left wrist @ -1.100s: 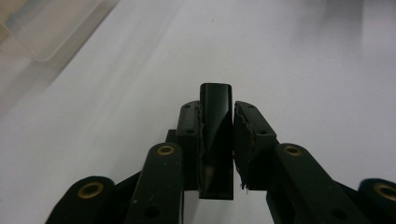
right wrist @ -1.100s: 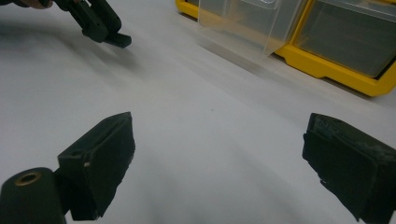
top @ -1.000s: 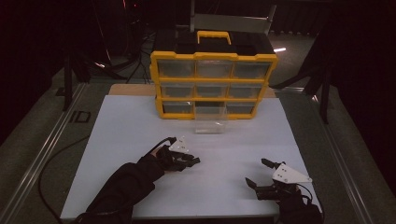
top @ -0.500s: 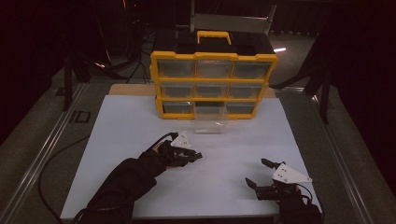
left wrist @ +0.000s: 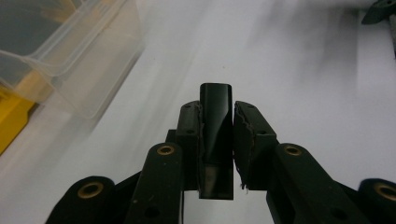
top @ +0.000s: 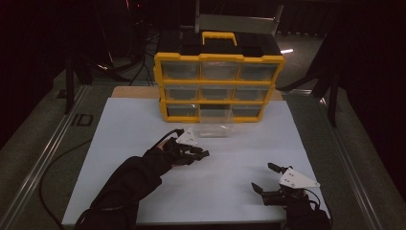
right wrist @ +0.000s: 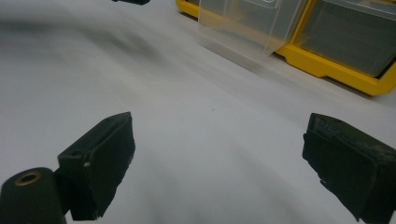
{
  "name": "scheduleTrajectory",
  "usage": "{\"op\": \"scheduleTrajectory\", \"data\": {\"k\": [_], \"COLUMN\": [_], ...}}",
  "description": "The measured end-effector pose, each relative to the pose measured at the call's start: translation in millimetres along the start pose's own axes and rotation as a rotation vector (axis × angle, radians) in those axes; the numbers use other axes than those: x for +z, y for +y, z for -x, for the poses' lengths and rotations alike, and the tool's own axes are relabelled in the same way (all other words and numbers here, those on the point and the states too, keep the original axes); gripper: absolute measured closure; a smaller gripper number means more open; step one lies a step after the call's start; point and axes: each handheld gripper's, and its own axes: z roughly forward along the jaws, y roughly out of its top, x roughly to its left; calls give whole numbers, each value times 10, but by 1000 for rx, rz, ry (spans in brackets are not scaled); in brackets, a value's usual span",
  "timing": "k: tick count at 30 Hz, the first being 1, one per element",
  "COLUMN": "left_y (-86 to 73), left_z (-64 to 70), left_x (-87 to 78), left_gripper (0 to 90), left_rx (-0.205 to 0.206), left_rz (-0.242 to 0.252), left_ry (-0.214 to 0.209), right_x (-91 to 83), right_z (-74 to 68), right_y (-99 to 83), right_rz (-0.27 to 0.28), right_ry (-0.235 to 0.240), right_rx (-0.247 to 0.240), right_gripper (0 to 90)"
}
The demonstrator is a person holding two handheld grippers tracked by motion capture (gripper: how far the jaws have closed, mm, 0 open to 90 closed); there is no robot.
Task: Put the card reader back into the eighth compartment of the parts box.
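We saw the left gripper (top: pixel 203 153) low over the white table (top: pixel 124 143), just in front of a clear plastic drawer (top: pixel 215 129) that stood pulled out from the bottom row of the yellow organizer (top: pixel 219 86). In the left gripper view its jaws were clamped on a small black block (left wrist: pixel 216 135), which stood up between the pads and rose above their tips. The block looked smooth and glossy, narrower at the middle than at the top; we could not tell what sort of part it was. The same view put the clear drawer up and to the left of the jaws, near but apart from them, with a strip of yellow frame under it.

The right gripper (top: pixel 268 179) sat near the front right of the table, well apart from the left one and from the organizer. In the right gripper view its two pads (right wrist: pixel 100 158) stood wide apart with bare white table between them, grasping nothing. Beyond them that view showed the clear drawer (right wrist: pixel 243 28) jutting from the yellow frame, with a shut drawer (right wrist: pixel 355 37) beside it.

Dark sleeves covered both forearms, and a grey plate (top: pixel 187 137) topped the left gripper.
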Motion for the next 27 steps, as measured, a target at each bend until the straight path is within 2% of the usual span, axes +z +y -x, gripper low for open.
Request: {"op": "scheduleTrajectory", "data": {"k": [13,27], "left_y": [133,380], "left_z": [-74,-229], "left_x": [-73,-230], "left_gripper": [733,733], "left_rx": [-8,-7], "left_rz": [26,54], "left_ry": [29,65], "right_x": [-4,-2], "right_z": [-1,-5], "right_y": [2,0], "right_rz": [2,-2], "right_ry": [1,2], "right_rx": [-3,-1], "right_gripper": [91,90]}}
